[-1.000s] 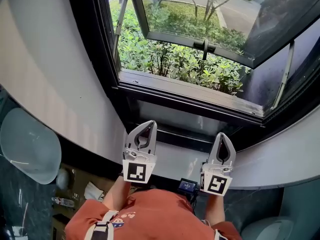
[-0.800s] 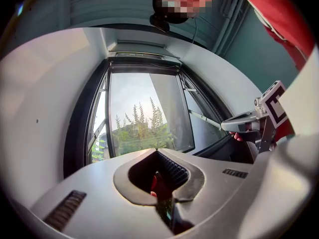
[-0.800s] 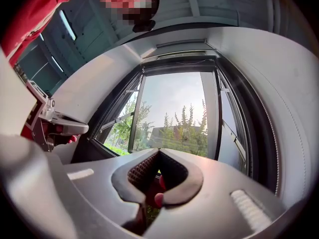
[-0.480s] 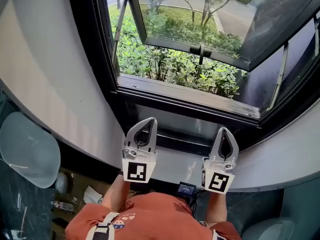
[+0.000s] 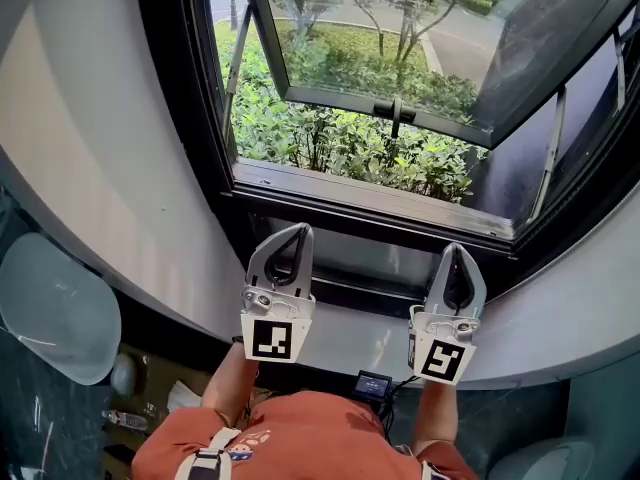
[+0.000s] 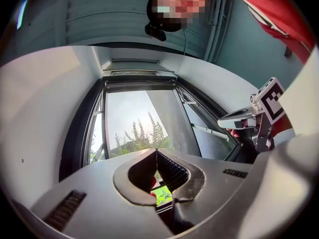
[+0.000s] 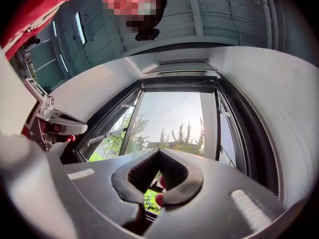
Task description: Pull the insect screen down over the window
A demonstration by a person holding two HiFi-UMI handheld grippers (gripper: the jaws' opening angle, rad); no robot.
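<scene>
Fingers of the left gripper and right gripper are pressed together, empty, below the open window in the head view. Left gripper view: insect screen sits up at the window's top. Right gripper view: likewise.

Open window, clear in the middle
Inside the black window frame the opening is free; the outward-tilted glass sash with its black handle bars the way beyond, and slim grey metal stays cross both sides.
</scene>
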